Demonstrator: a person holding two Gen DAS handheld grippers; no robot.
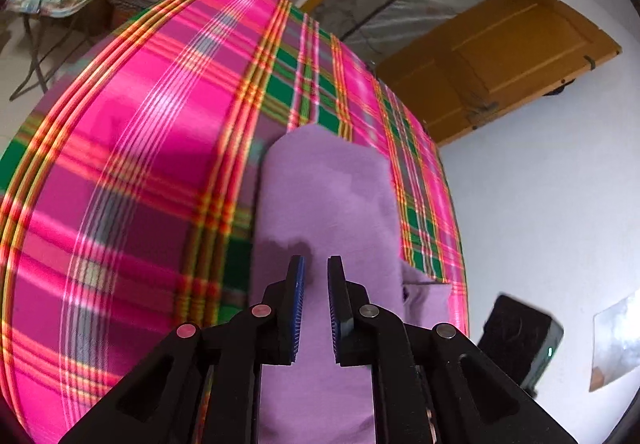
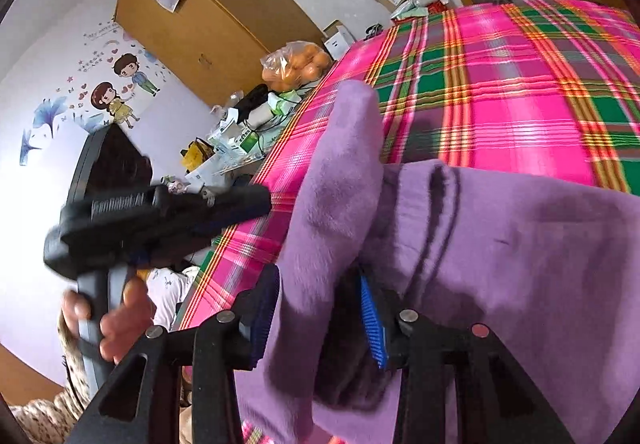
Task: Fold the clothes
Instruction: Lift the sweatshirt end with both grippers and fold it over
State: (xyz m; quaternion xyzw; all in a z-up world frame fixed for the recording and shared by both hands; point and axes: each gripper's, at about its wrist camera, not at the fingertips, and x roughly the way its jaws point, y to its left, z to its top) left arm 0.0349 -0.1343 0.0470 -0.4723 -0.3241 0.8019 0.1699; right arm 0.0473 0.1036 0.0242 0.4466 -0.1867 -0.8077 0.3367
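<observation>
The purple fleece garment [image 1: 324, 195] lies folded lengthwise on the pink plaid bedspread [image 1: 132, 163], near its right edge. The left gripper [image 1: 316, 268] hovers over it, jaws narrowly parted, nothing pinched. The right gripper [image 2: 316, 304] stands half spread around a raised fleece fold [image 2: 328, 211], pads apparently not pressing. Best to settle that fold flat, edges aligned. A clear bag [image 2: 296, 65] holds oranges.
</observation>
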